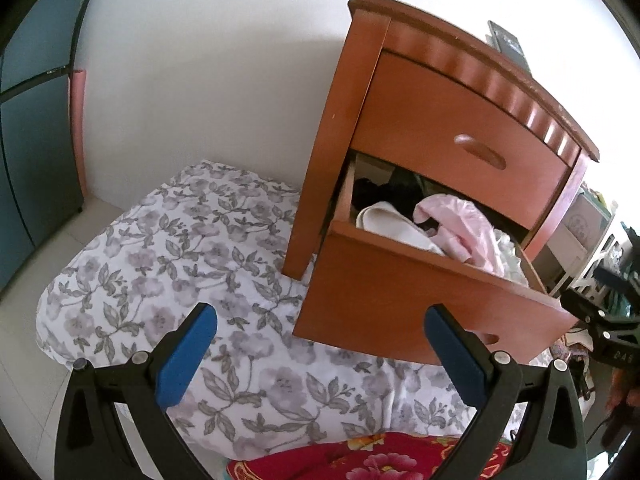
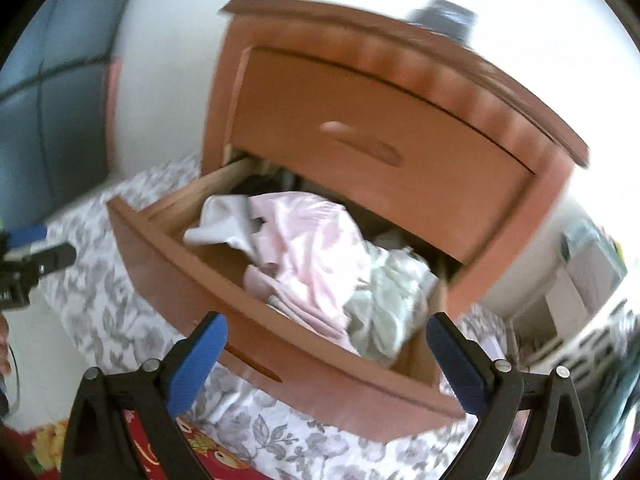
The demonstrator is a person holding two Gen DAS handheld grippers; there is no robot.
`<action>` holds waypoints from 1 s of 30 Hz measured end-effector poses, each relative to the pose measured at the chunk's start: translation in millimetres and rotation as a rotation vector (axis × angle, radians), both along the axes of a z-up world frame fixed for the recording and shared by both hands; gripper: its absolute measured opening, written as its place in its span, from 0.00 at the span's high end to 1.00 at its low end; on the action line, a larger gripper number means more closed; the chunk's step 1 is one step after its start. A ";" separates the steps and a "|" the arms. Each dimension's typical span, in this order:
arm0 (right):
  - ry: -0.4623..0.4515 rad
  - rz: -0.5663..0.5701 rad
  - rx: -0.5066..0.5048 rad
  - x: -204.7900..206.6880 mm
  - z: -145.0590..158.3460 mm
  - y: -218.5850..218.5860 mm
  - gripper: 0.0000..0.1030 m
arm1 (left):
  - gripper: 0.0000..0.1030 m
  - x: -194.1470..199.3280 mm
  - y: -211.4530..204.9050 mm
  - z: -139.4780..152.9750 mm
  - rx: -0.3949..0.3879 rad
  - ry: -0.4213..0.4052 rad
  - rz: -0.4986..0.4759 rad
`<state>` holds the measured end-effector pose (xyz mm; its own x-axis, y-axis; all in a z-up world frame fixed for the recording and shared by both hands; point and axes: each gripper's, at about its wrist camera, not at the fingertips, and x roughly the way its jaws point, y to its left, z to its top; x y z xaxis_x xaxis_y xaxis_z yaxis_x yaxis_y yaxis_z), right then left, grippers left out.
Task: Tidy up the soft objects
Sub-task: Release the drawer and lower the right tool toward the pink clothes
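both the left tool (image 1: 320, 354) and right tool (image 2: 326, 356) hang spread and empty low in frame over the floral bedding (image 1: 168, 264), facing the open lower drawer (image 2: 248, 320) at centre, where pink garment (image 2: 304, 240) and pale green cloth (image 2: 384, 304) lie heaped, so the step looks like reaching in to pinch one.

Left gripper (image 1: 320, 344) and right gripper (image 2: 326, 354) are both held out level, blue-padded jaws spread wide, nothing between them

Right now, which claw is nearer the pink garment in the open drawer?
Right. The right claw faces the pink garment across the drawer front; the left claw sits off to the drawer's side, farther away.
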<state>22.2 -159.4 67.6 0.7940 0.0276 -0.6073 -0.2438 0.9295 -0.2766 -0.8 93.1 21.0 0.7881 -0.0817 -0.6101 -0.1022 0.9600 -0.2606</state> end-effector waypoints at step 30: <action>-0.117 -0.254 0.381 -41.2 5.7 -104.1 0.00 | 0.00 -4.1 -72.1 55.3 -0.010 -0.172 -0.190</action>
